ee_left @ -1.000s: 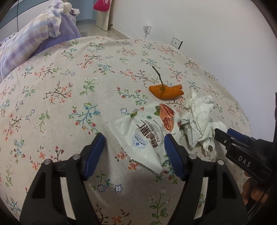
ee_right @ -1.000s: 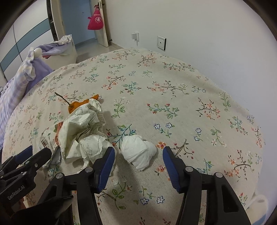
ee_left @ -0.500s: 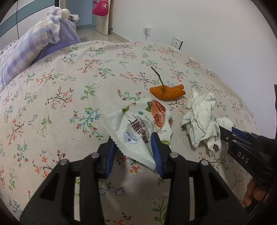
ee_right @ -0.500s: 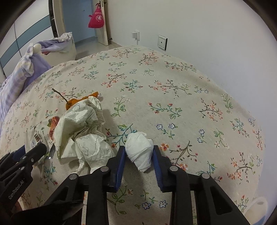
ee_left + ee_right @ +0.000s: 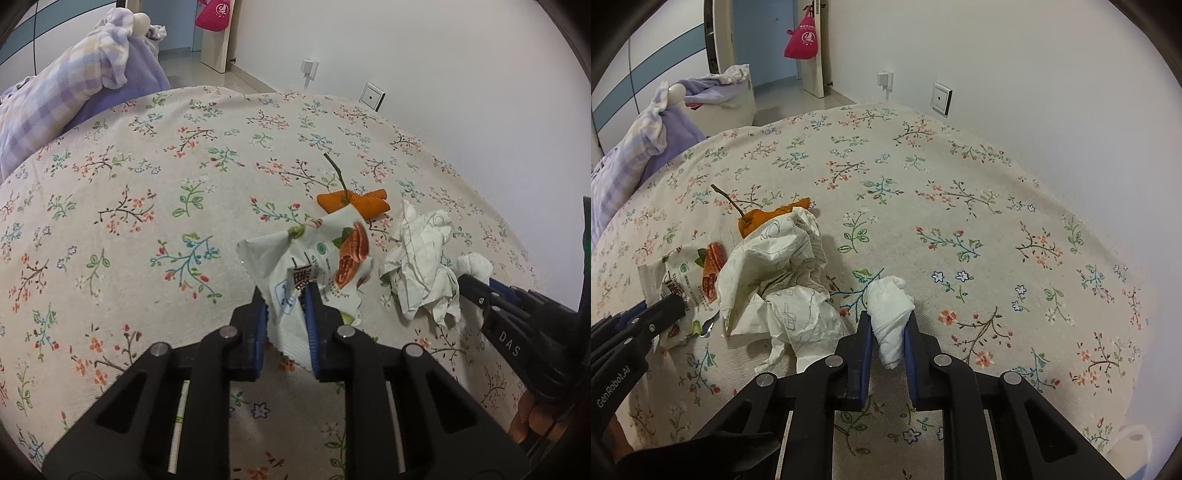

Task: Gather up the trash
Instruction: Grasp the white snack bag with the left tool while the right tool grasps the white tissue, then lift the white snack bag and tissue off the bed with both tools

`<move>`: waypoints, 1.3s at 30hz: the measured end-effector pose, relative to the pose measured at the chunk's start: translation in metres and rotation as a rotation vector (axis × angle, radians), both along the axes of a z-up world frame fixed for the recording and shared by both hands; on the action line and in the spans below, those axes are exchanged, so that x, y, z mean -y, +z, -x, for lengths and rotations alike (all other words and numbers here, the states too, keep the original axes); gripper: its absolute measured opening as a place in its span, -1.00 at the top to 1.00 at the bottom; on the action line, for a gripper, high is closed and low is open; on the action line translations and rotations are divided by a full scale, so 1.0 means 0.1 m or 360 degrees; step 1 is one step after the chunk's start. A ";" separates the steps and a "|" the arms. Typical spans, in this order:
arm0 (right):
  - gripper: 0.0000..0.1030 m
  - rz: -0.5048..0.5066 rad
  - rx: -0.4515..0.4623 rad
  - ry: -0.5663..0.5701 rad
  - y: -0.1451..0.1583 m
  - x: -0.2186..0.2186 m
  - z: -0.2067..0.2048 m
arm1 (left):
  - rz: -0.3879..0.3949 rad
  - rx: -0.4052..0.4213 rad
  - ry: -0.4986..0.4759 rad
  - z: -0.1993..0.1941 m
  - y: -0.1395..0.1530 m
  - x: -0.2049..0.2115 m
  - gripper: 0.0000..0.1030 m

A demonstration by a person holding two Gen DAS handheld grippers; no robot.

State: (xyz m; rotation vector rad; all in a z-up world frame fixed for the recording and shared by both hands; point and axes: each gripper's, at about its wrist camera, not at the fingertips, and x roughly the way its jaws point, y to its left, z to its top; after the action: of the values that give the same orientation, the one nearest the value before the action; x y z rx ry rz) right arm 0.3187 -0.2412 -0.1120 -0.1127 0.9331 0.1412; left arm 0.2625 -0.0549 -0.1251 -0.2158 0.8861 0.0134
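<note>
A white snack wrapper (image 5: pixel 332 258) with a red nut picture lies on the floral bedspread (image 5: pixel 147 221). My left gripper (image 5: pixel 284 295) is closing on its near edge; the blue pads press the wrapper, which buckles upward. A small white tissue wad (image 5: pixel 890 295) sits between the pads of my right gripper (image 5: pixel 888 315), which is shut on it. Between the two lies a crumpled sheet of printed paper (image 5: pixel 775 266). Behind it rests an orange peel with a stem (image 5: pixel 757 218). The right gripper (image 5: pixel 476 288) also shows in the left wrist view, and the left gripper (image 5: pixel 665 306) in the right wrist view.
Purple checked bedding (image 5: pixel 55 96) is piled at the bed's far left. A white wall with sockets (image 5: pixel 942 98) runs along the bed's right side. A laundry basket (image 5: pixel 738 99) and a pink bag (image 5: pixel 801 37) on a door stand beyond the bed.
Both grippers went from wide open to closed, the left onto the snack wrapper and the right onto the tissue wad. The wrapper has bunched up between the left pads.
</note>
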 end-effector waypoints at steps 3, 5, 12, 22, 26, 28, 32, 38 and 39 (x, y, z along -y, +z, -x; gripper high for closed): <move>0.69 -0.0013 0.0025 -0.0022 0.08 0.02 0.05 | 0.0012 -0.0004 -0.0002 0.03 0.03 -0.03 0.64; 0.70 -0.0010 0.0036 -0.0030 0.13 0.02 0.08 | 0.0015 -0.0002 -0.0005 0.05 0.06 -0.04 0.66; 0.70 0.0015 0.0047 -0.0061 0.29 0.04 0.22 | 0.0028 0.0003 -0.0003 0.11 0.19 -0.17 0.71; 0.70 0.0051 0.0070 -0.0061 0.54 -0.04 0.37 | 0.0058 0.0073 -0.0039 0.24 0.50 -0.33 0.74; 0.70 0.0075 0.0090 -0.0063 0.67 -0.07 0.46 | 0.0073 0.0081 -0.0071 0.27 0.60 -0.35 0.77; 0.70 0.0068 0.0097 -0.0079 0.74 -0.06 0.52 | 0.0078 0.0093 -0.0086 0.30 0.66 -0.35 0.78; 0.70 0.0076 0.0104 -0.0106 0.84 -0.07 0.63 | 0.0086 0.0120 -0.0127 0.38 0.79 -0.35 0.78; 0.70 0.0075 0.0103 -0.0141 0.92 -0.08 0.84 | 0.0133 0.0058 -0.0247 0.40 0.84 -0.39 0.63; 0.70 0.0072 0.0101 -0.0149 0.93 -0.08 0.87 | 0.0126 0.0013 -0.0269 0.38 0.81 -0.39 0.58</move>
State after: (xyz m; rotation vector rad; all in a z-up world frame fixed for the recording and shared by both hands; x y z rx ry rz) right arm 0.2320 -0.2331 -0.0188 -0.1148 0.8768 0.0298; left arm 0.2242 -0.0155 -0.0440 -0.2137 0.8953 -0.1800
